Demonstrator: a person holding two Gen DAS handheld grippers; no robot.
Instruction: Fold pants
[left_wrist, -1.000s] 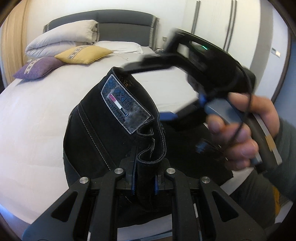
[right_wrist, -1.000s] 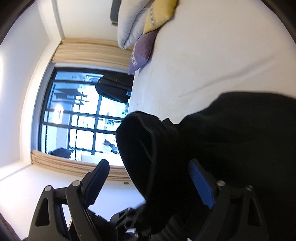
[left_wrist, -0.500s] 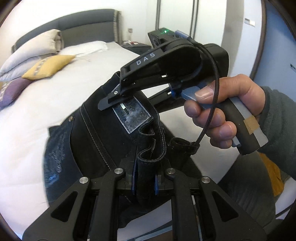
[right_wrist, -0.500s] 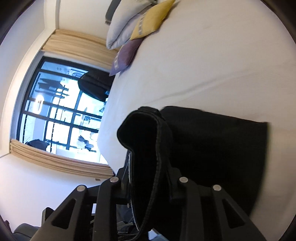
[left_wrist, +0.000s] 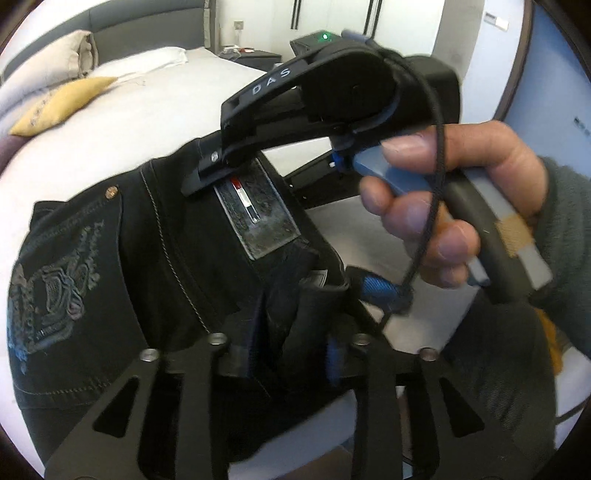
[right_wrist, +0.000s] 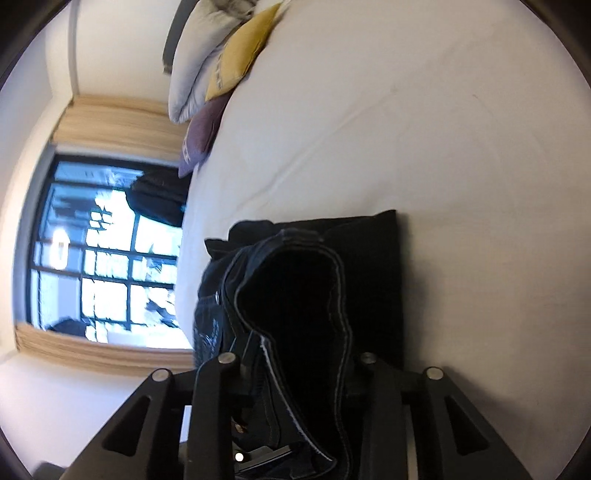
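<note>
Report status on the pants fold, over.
Left gripper shut on pants waistband. Right gripper shut on same waistband, alongside. Pants partly lifted off white bed. Nothing in the way.

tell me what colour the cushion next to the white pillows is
Mustard yellow cushion, clearest in the right wrist view.

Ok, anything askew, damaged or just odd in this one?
Nothing stands out. Both the left gripper and right gripper are shut on the waistband of the black pants, which hang bunched over the white bed. The pillows sit piled at the headboard. No damage shows.
</note>
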